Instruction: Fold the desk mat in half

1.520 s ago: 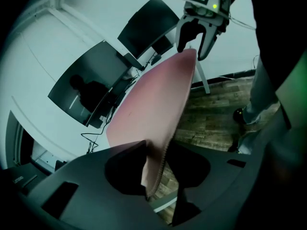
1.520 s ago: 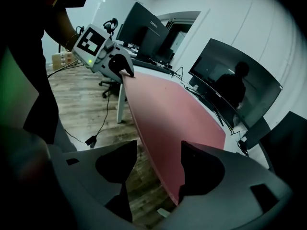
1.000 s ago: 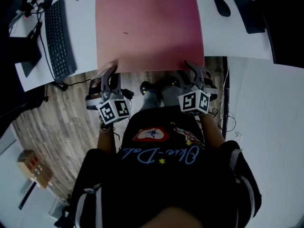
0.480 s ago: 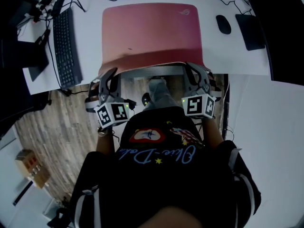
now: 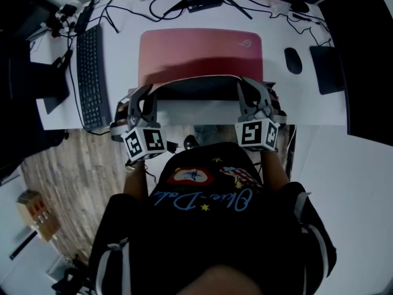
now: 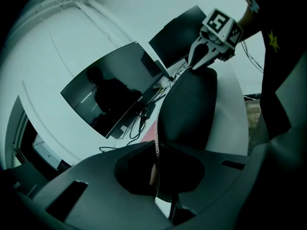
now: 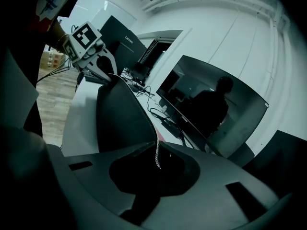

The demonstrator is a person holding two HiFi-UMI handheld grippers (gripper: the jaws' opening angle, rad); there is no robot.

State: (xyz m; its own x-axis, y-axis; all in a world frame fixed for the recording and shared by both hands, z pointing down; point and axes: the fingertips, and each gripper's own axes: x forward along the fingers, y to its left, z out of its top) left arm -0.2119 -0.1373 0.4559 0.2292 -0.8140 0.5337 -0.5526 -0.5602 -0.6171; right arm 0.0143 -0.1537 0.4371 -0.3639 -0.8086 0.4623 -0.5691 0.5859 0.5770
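Observation:
The pink desk mat (image 5: 199, 51) lies on the white desk (image 5: 307, 109). Its near edge is raised off the desk and bent toward the far side, so the black underside (image 5: 196, 90) faces me. My left gripper (image 5: 143, 96) is shut on the near left corner, and my right gripper (image 5: 250, 92) is shut on the near right corner. In the left gripper view the mat's thin edge (image 6: 156, 143) runs between the jaws, with the right gripper (image 6: 204, 51) at the far end. In the right gripper view the edge (image 7: 157, 153) is pinched the same way, and the left gripper (image 7: 98, 61) is beyond it.
A black keyboard (image 5: 92, 72) lies left of the mat. A mouse (image 5: 293, 60) and a dark pad (image 5: 327, 69) lie to its right. Cables (image 5: 184, 2) run along the desk's far side below the monitors (image 6: 115, 92). Wooden floor (image 5: 67, 183) shows at my left.
Both grippers have risen and moved toward the far side with the mat's near edge. The edge has come off the desk and the black underside now shows.

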